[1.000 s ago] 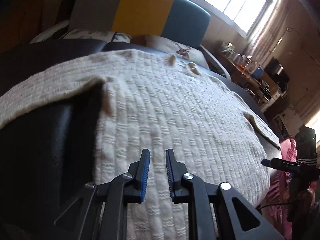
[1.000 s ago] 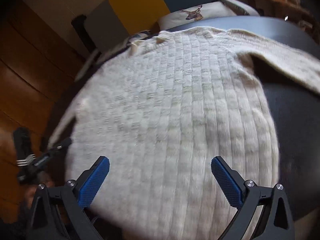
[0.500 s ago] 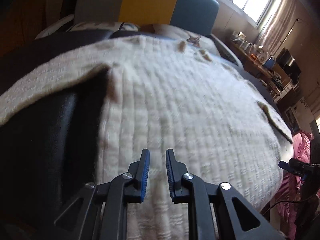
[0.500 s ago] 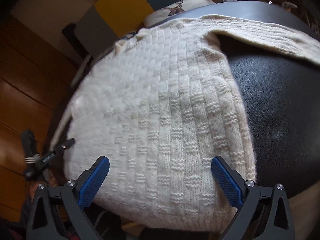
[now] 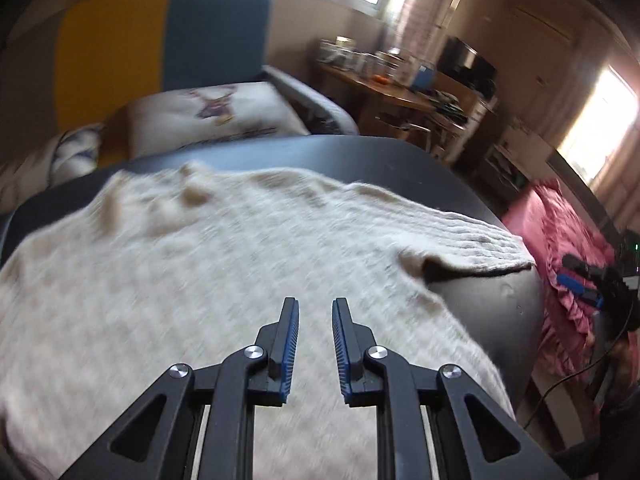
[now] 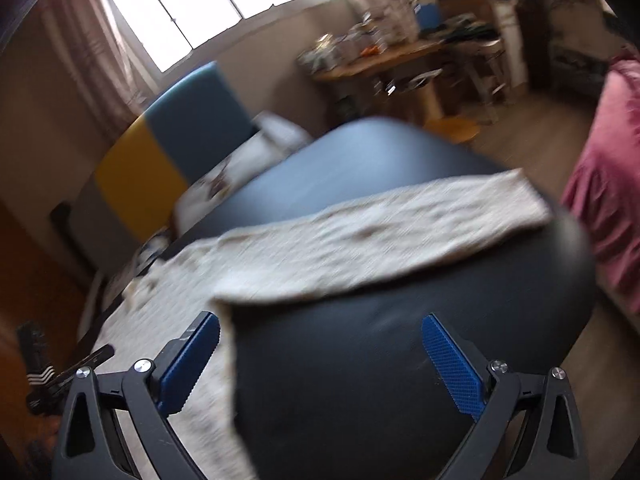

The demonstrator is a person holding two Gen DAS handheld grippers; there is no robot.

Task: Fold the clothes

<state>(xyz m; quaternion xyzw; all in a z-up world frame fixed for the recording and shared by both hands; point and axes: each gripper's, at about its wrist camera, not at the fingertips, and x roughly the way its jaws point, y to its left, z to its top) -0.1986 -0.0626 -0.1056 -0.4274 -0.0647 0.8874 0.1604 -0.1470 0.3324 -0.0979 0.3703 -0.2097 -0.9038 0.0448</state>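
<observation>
A cream knitted sweater [image 5: 200, 272] lies spread flat on a black padded table [image 5: 380, 164]. Its right sleeve [image 5: 472, 240] stretches toward the table's right edge. My left gripper [image 5: 315, 302] hovers over the sweater's body. Its jaws stand a narrow gap apart with nothing between them. In the right wrist view the sleeve [image 6: 380, 240] runs across the table [image 6: 400, 380]. My right gripper [image 6: 320, 320] is wide open above bare table just below that sleeve. Its left finger [image 6: 192, 356] is over the body's side edge. It holds nothing.
A chair with a yellow and blue back [image 5: 160, 40] and a deer-print cushion [image 5: 212, 116] stands behind the table. A cluttered wooden desk [image 5: 400, 88] is at the back right. Pink bedding [image 5: 568, 248] lies just past the table's right edge.
Both grippers have swung to the right: the left from the left sleeve side to over the body, the right from over the body to bare table by the right sleeve. Their openings look unchanged.
</observation>
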